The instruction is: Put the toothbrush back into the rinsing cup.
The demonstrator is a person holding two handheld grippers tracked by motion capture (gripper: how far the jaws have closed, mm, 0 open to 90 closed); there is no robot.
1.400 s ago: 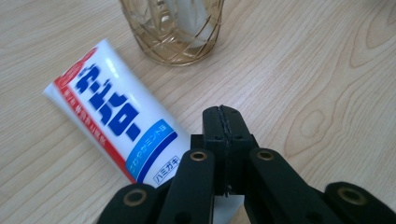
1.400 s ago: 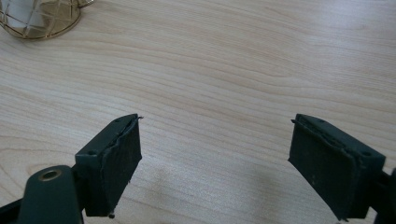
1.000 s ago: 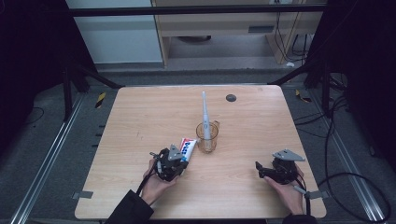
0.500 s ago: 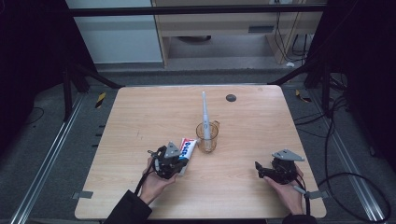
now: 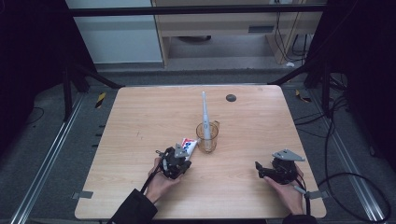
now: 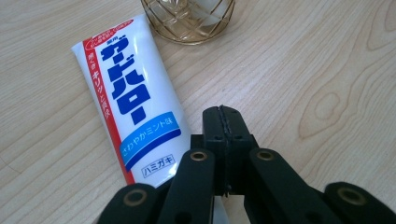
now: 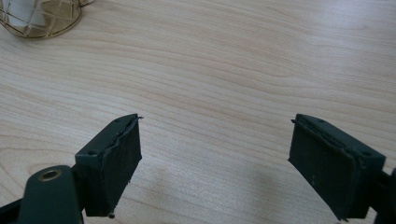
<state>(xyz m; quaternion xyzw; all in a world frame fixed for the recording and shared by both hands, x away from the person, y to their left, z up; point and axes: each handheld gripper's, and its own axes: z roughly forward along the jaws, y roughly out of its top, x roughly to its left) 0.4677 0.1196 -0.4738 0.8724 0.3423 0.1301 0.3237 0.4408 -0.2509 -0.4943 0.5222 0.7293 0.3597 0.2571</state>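
A white toothpaste tube (image 6: pixel 130 107) with red and blue print lies flat on the wooden table (image 5: pixel 140 121), just left of my left gripper (image 6: pixel 223 112). That gripper is shut, its jaws pressed together with nothing between them. In the high view the left gripper (image 5: pixel 180 157) sits right behind the toothpaste tube (image 5: pixel 187 143). A clear amber cup (image 5: pixel 207 135) stands beyond the tube with a white toothbrush (image 5: pixel 204 109) upright in it. My right gripper (image 7: pixel 215 154) is open over bare wood, and it rests near the table's front right (image 5: pixel 261 169).
A small dark disc (image 5: pixel 230 97) lies near the table's far edge. The cup's faceted base (image 7: pixel 39 18) is at the top left of the right gripper view. A black frame and cables surround the table.
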